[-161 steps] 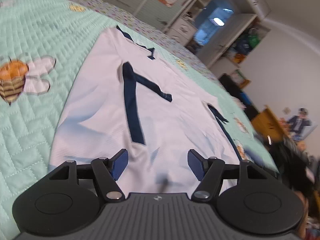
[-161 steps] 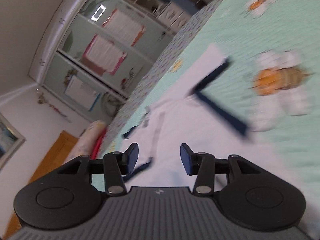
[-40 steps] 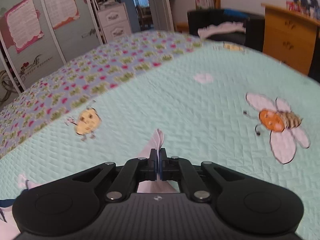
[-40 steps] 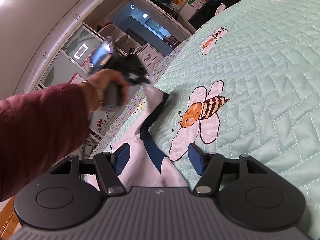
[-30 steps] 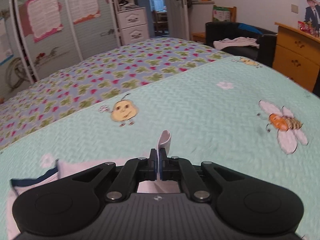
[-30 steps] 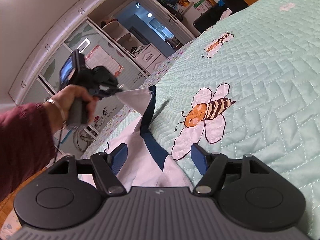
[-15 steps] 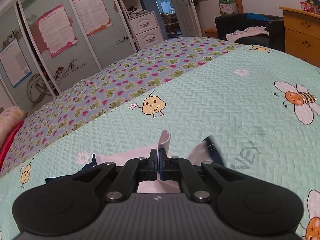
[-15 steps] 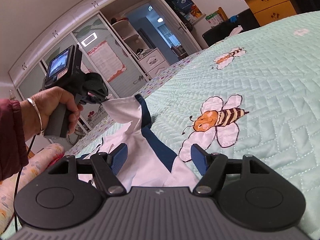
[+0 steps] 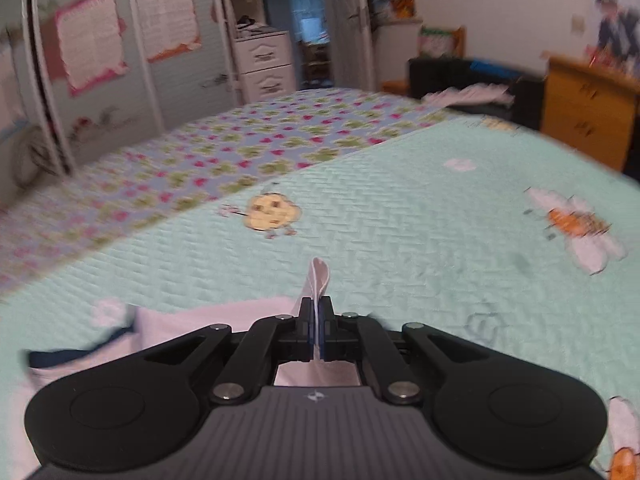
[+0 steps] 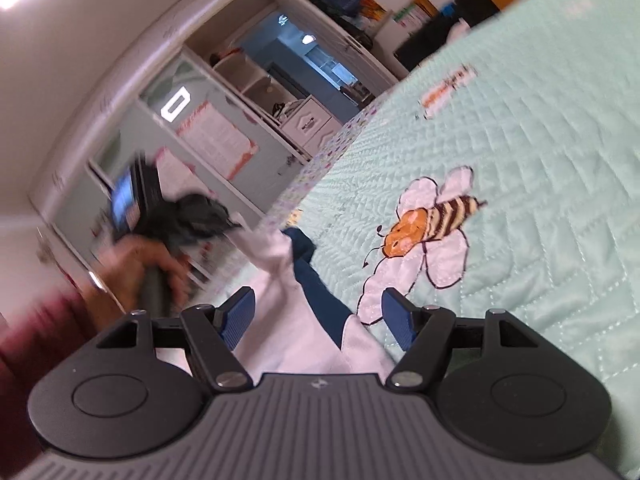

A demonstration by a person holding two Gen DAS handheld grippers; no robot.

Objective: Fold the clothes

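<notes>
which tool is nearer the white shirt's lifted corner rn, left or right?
Left. The left tool is shut on the white shirt at that corner. The right tool is open, hovering over the shirt's lower part.

mint-green quilted bedspread stitched with an orange striped bee with white wings and a yellow smiling blob figure, beside a floral-print sheet, with white drawers and an orange wooden cabinet beyond.
</notes>
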